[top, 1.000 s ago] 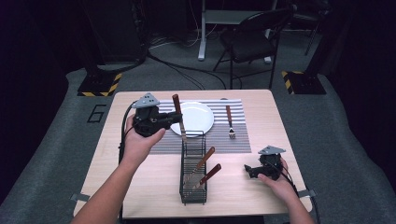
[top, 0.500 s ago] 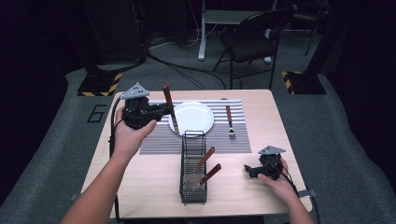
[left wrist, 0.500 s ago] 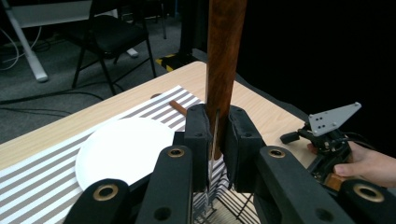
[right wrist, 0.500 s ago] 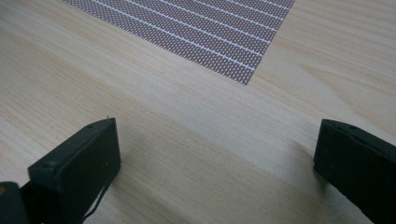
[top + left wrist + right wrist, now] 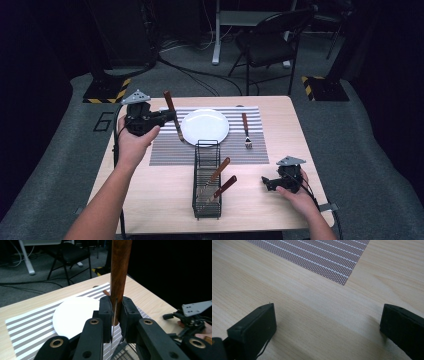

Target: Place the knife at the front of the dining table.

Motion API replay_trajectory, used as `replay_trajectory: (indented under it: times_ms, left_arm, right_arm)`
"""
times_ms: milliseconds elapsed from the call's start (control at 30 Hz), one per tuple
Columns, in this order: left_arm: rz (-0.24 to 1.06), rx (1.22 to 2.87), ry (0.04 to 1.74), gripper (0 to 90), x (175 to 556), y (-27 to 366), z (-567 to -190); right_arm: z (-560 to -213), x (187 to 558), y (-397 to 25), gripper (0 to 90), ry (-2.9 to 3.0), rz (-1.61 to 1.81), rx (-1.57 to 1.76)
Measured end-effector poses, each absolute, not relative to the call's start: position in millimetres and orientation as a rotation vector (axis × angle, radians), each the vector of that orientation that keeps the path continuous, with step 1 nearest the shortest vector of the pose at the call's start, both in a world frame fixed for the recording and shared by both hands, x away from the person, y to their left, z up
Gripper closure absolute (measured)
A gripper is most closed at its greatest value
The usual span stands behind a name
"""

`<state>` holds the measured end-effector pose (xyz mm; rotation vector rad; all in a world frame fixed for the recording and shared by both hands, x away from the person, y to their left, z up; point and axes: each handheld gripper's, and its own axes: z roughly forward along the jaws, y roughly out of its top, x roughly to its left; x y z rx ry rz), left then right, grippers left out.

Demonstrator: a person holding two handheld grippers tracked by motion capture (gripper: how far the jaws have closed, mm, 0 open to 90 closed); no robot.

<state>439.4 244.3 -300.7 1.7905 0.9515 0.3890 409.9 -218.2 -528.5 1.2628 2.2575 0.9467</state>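
Observation:
A knife [image 5: 170, 102] with a brown wooden handle stands nearly upright, handle up and thin blade pointing down, at the left edge of the striped placemat [image 5: 165, 150]. My left gripper [image 5: 167, 117] is shut on it, just left of the white plate [image 5: 205, 126]. In the left gripper view the jaws of my left gripper [image 5: 116, 307] squeeze the knife [image 5: 121, 270] where handle meets blade, with the plate [image 5: 75, 315] behind. My right gripper [image 5: 267, 182] rests low on the table's right front. Its jaws stand wide apart over bare wood in the right gripper view [image 5: 329, 320].
A wood-handled fork [image 5: 246, 130] lies on the placemat right of the plate. A black wire basket [image 5: 206, 150] at the front centre holds two wood-handled utensils [image 5: 220, 172]. A black chair [image 5: 270, 40] stands beyond the table's far edge.
My left gripper has carried the knife leftward and away from the basket, to the placemat's left edge beside the plate. The right gripper has stayed put.

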Motion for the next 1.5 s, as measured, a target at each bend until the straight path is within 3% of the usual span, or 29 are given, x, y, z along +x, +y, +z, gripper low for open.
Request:
replay_trajectory:
  times_ms: [767, 1500]
  left_arm:
    - [0.491, 1.774, 1.137, 80.7, 463.0, 274.9, -355.0]
    - [0.492, 1.776, 1.257, 80.7, 476.7, 285.0, -395.2]
  right_arm:
    - [-528.5, 410.1, -218.3, 0.0, 2.259, 0.947, 1.258]
    - [-528.4, 409.6, -218.1, 0.0, 2.263, 0.947, 1.264]
